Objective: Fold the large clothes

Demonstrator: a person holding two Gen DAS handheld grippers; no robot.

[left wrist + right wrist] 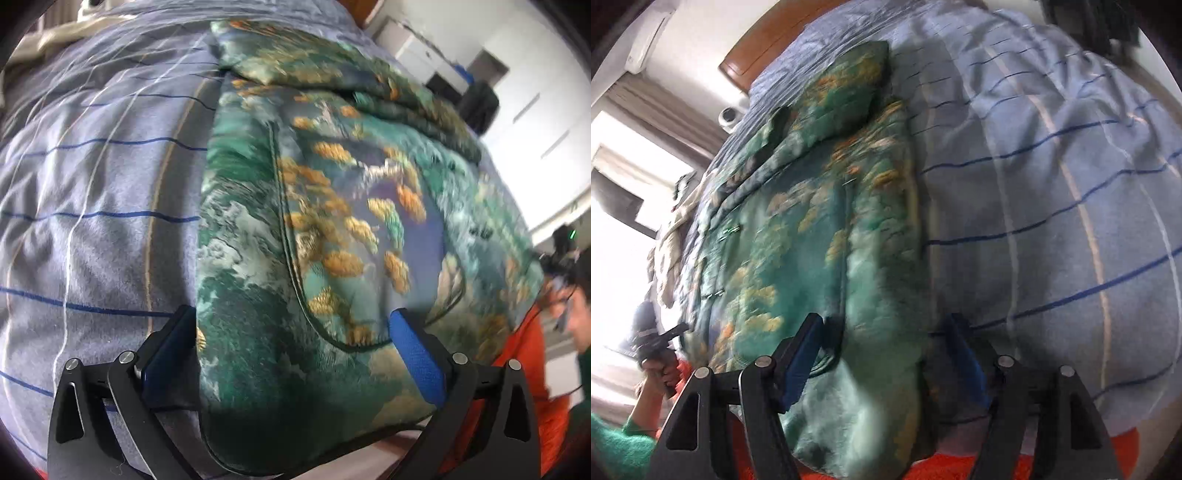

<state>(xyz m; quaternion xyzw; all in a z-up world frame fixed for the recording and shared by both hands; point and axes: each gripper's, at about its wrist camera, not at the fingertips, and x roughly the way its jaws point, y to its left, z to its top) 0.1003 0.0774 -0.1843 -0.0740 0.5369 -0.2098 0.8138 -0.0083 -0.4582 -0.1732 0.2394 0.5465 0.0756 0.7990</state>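
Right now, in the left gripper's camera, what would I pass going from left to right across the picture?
Striped blue bedsheet → green patterned garment → orange cloth → person at the right edge.

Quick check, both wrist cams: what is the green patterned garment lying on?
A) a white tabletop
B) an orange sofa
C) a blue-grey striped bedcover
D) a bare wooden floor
C: the garment lies folded on the striped bedcover, whose dark blue lines run out beside it in both views.
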